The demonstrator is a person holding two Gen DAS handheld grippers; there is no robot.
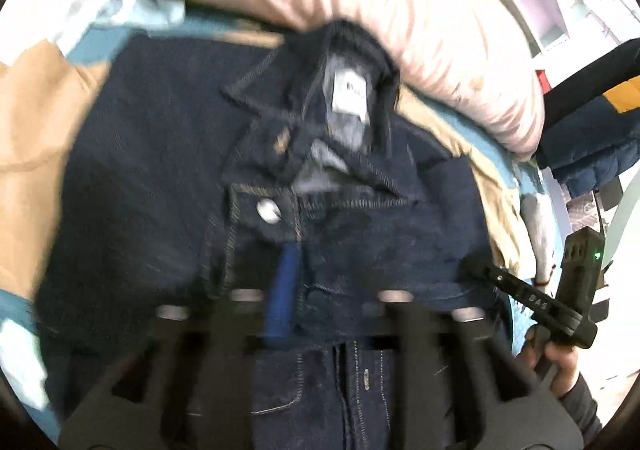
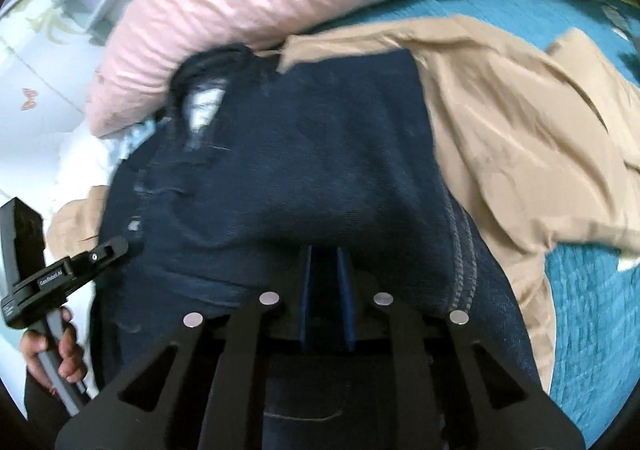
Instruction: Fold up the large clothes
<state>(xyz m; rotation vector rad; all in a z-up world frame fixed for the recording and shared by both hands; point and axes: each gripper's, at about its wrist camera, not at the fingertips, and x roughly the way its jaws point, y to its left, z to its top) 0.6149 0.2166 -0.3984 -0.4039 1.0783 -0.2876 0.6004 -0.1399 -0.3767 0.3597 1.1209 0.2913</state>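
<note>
Two grippers work dark jeans [image 1: 160,153] on the bed [image 2: 580,290]: left gripper [image 1: 320,282] half-open over the waistband, right gripper [image 2: 325,270] narrowly pinching denim; mid-fold, next a firm regrasp.

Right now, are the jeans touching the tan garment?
Touching. The right wrist view shows the jeans lying on top of the tan garment, with the denim edge overlapping the tan cloth and no gap between them.

The jeans [image 2: 320,153] lie on a jacket [image 2: 520,137], with a quilt [image 2: 248,1] bunched behind them.
</note>
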